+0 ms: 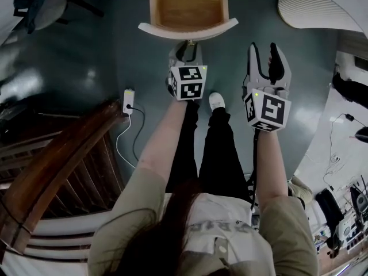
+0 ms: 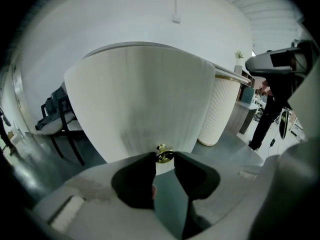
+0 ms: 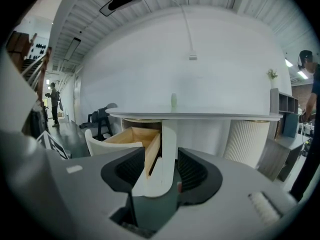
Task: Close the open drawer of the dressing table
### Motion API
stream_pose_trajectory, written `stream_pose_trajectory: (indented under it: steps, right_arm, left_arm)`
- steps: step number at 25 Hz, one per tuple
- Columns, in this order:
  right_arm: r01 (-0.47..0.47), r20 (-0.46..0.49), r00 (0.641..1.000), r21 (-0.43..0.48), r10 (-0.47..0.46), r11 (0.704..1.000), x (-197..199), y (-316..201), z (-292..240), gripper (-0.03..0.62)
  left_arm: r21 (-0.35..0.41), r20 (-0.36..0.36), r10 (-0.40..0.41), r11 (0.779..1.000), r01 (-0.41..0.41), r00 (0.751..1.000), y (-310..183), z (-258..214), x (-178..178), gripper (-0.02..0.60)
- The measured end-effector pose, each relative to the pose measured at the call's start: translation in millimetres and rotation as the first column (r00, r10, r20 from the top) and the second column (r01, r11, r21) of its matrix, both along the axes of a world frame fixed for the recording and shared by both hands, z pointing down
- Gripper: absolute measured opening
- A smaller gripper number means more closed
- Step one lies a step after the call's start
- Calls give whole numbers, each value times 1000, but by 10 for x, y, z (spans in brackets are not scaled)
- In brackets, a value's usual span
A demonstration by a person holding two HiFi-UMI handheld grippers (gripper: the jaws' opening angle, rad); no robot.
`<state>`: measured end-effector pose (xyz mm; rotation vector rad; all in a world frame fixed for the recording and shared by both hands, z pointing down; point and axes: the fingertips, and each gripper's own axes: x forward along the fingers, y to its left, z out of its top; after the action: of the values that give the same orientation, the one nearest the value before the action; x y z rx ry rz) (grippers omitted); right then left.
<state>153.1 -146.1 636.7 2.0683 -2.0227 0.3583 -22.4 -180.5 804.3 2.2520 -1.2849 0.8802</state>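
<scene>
Left tool point(image 1: 186, 46) pinches the small gold knob point(image 2: 163, 155) on the curved white front of the drawer point(image 1: 190, 7); right tool point(image 1: 265, 52) hangs just beside that front, jaws wide and empty. Nothing is closed yet: the drawer juts far out from under the tabletop point(image 3: 200, 115), its bare wooden inside facing up. Its sliding axis runs from the table toward the person, so by my judgement the whole push inward is left.

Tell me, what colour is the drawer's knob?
The knob is shiny gold, best seen in the left gripper view.
</scene>
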Motion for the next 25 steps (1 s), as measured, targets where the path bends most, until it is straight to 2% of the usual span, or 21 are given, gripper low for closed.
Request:
stream_pose_trajectory:
  steps: [15,25]
  right_arm:
    - [-27,38,999,20,26,999,81,-135,358,203]
    - [-17,18,1000,39,17,999,157,-414,582,202]
  left_arm:
    - [102,-17,22,995,-20,1000,-331,-28,73,127]
    - [179,-71,4,984,9,997,-664,-60,147,127]
